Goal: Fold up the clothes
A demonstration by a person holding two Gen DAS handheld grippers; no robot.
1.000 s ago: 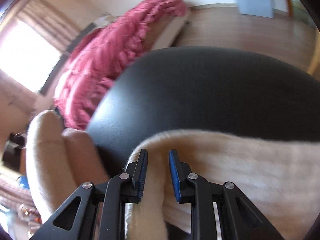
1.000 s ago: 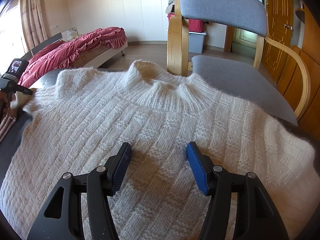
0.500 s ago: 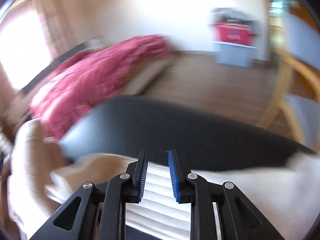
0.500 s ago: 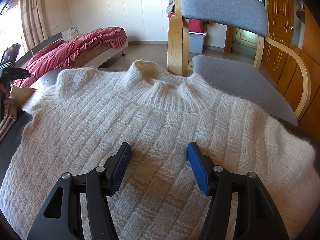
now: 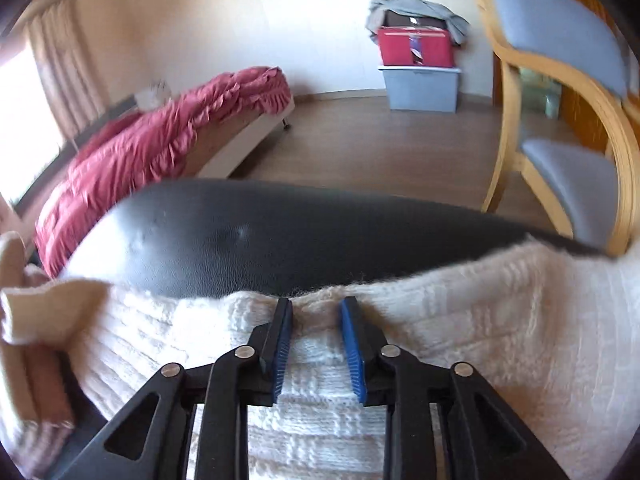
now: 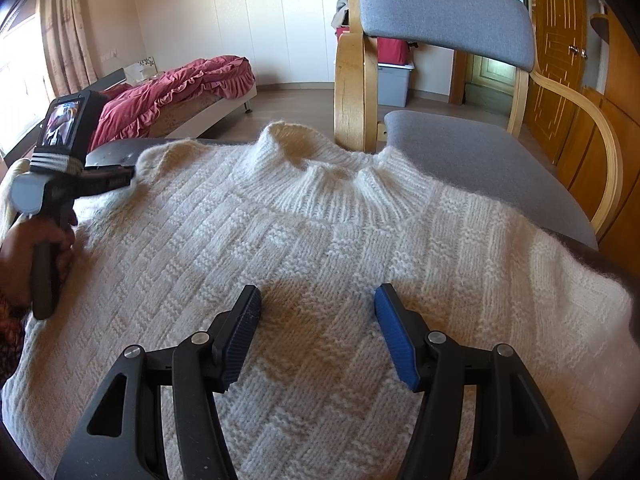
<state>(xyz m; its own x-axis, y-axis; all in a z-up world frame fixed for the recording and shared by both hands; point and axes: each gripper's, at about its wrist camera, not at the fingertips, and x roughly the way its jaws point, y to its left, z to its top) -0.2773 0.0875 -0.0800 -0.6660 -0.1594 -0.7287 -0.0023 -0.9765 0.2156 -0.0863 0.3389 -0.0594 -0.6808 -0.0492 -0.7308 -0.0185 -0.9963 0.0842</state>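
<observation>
A cream knitted sweater (image 6: 320, 240) is spread flat over a black leather-like surface (image 5: 280, 240), collar away from the right gripper (image 6: 316, 332). That gripper is held over the middle of the garment with its jaws standing wide apart and nothing pressed between them. The left gripper (image 5: 316, 332) is seen at the sweater's shoulder edge, where the knit meets the bare black surface just ahead of its tips; its jaws are opening, a ridge of knit lies between the blue pads (image 5: 352, 344), and no firm pinch can be made out. In the right wrist view the same tool is seen far to the left, gripped by a hand (image 6: 24, 256).

Beyond the surface, a wooden floor (image 5: 380, 144) is shown. Ahead and to the left of both tools a low bed (image 6: 188, 92) covered in red bedding is placed beside curtains (image 6: 68, 32). Ahead and to the right, a bentwood armchair (image 6: 460, 80) with grey cushions is drawn up against the surface. A grey bin (image 5: 420, 84) carrying a red box is set against the far wall.
</observation>
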